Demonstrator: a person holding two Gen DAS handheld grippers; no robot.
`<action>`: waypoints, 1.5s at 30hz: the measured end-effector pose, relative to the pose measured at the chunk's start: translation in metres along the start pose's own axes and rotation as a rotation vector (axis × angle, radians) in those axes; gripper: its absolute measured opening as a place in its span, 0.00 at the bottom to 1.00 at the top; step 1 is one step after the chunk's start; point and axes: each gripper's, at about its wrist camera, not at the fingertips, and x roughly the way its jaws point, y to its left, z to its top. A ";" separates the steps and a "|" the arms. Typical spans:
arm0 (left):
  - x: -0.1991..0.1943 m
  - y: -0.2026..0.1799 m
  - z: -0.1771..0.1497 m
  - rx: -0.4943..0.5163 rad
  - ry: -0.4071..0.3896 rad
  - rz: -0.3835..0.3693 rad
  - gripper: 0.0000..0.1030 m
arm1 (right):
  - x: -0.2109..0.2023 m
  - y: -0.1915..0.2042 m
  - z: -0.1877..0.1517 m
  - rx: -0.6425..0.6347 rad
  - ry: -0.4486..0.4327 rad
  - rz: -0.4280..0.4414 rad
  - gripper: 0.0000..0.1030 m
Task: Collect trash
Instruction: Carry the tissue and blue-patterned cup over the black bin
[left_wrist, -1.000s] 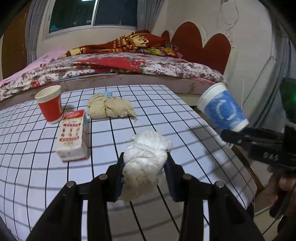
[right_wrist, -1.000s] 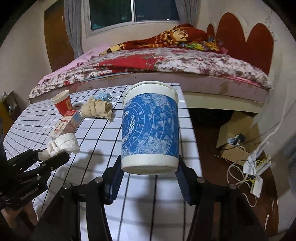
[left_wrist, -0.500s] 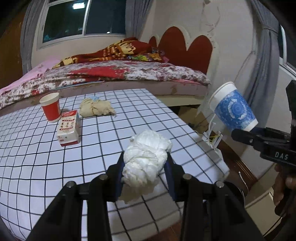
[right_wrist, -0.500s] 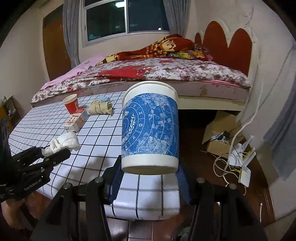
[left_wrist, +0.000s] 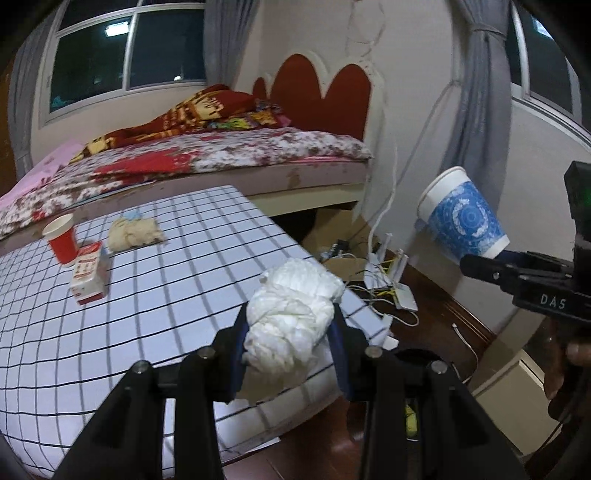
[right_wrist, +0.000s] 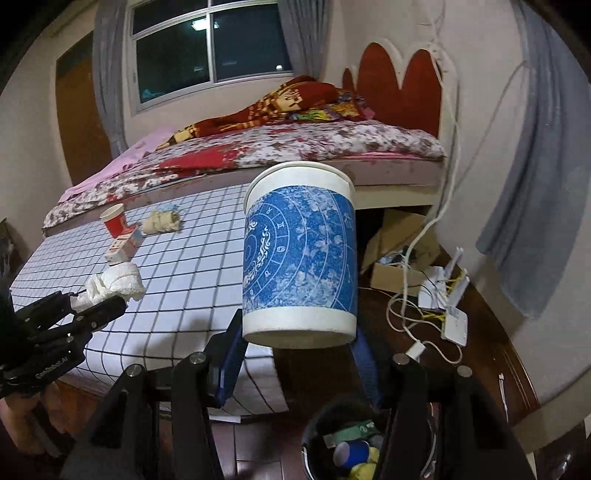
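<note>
Roughly midway, by my reading: the trash bin (right_wrist: 343, 443) on the floor already holds scraps, while a red cup (left_wrist: 61, 238), a small carton (left_wrist: 88, 275) and a tan wad (left_wrist: 135, 232) wait on the checked table (left_wrist: 184, 266). Both grippers are raised off the table's edge, the right gripper (right_wrist: 299, 354) pinching the blue paper cup (right_wrist: 299, 254) upright just above the bin, the left gripper (left_wrist: 290, 350) closed on the white tissue wad (left_wrist: 291, 317).

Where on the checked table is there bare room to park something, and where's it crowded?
Free: the checked table from the milk carton to its near and right edges. Crowded: far left corner, where red cup, carton and beige wad cluster. Floor right of the table is tangled with cables.
</note>
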 end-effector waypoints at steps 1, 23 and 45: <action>0.001 -0.006 0.000 0.009 0.001 -0.009 0.39 | -0.003 -0.003 -0.002 0.002 -0.001 -0.006 0.54; 0.038 -0.131 -0.016 0.162 0.076 -0.193 0.39 | -0.037 -0.124 -0.090 0.139 0.085 -0.166 0.54; 0.096 -0.173 -0.060 0.198 0.222 -0.291 0.39 | -0.002 -0.142 -0.144 0.057 0.240 -0.175 0.54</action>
